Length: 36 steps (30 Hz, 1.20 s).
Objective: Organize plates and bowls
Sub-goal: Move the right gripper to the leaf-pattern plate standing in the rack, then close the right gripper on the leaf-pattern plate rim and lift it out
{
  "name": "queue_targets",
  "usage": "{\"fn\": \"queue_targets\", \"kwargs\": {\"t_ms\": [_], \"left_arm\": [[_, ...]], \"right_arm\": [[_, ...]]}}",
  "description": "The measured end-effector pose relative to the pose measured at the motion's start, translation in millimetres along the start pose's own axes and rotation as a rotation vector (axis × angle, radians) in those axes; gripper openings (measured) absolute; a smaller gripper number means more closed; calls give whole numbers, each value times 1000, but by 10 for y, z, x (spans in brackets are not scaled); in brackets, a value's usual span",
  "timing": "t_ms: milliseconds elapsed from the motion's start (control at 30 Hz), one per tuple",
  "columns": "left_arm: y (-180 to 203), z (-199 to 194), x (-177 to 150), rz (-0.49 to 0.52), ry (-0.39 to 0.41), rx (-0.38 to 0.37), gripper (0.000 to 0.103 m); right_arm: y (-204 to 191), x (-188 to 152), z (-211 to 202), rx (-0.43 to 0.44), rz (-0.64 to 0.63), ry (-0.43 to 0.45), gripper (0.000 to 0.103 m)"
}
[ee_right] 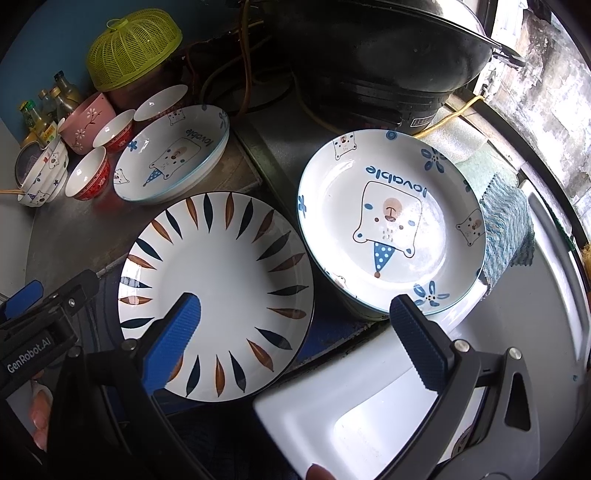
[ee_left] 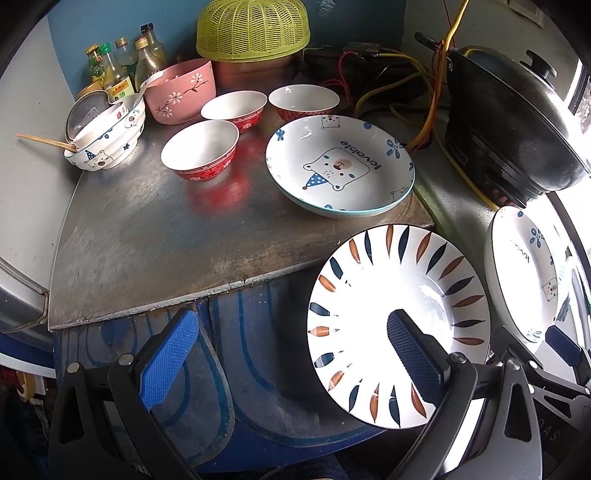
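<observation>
A leaf-pattern plate (ee_left: 369, 332) (ee_right: 218, 273) lies on a blue surface just below the metal table's (ee_left: 147, 229) front edge. My left gripper (ee_left: 291, 317) is open wide, and its right finger (ee_left: 413, 354) overlaps that plate. My right gripper (ee_right: 295, 301) is open too, with its left finger (ee_right: 173, 343) over the leaf plate and the right finger near a bear plate (ee_right: 391, 221) (ee_left: 524, 273). That bear plate seems to rest on another dish. A second bear plate (ee_left: 340, 166) (ee_right: 173, 155) and three red bowls (ee_left: 201, 149) sit on the table.
A pink bowl (ee_left: 181, 90), stacked bear bowls with chopsticks (ee_left: 107, 136), bottles (ee_left: 122, 62) and a green basket (ee_left: 253, 27) line the back. A black wok on a cooker (ee_left: 509, 122) and cables (ee_left: 406, 92) stand at right. A blue cloth (ee_right: 506, 229) lies beside the bear plate.
</observation>
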<state>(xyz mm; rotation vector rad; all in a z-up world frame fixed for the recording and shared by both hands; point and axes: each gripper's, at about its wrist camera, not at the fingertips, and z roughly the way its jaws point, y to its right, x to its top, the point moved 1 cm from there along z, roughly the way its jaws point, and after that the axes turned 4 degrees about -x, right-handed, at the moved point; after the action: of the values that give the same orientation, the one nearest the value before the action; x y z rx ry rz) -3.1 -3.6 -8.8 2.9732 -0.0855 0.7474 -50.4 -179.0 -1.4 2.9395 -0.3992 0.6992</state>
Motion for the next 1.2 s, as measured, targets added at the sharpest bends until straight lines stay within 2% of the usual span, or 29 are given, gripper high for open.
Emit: {"fn": "queue_targets", "kwargs": {"t_ms": [800, 933, 1067, 1200], "left_arm": [[-1, 46, -20, -8, -17, -15, 103], [-55, 113, -11, -37, -31, -65, 103], [-171, 198, -12, -98, -43, -136, 101], [-275, 298, -6, -126, -44, -175, 99]], "right_arm": [[9, -23, 37, 43, 16, -14, 103], [58, -45, 66, 94, 42, -22, 102], [162, -92, 109, 208, 87, -28, 100], [203, -193, 230, 324, 100, -68, 89]]}}
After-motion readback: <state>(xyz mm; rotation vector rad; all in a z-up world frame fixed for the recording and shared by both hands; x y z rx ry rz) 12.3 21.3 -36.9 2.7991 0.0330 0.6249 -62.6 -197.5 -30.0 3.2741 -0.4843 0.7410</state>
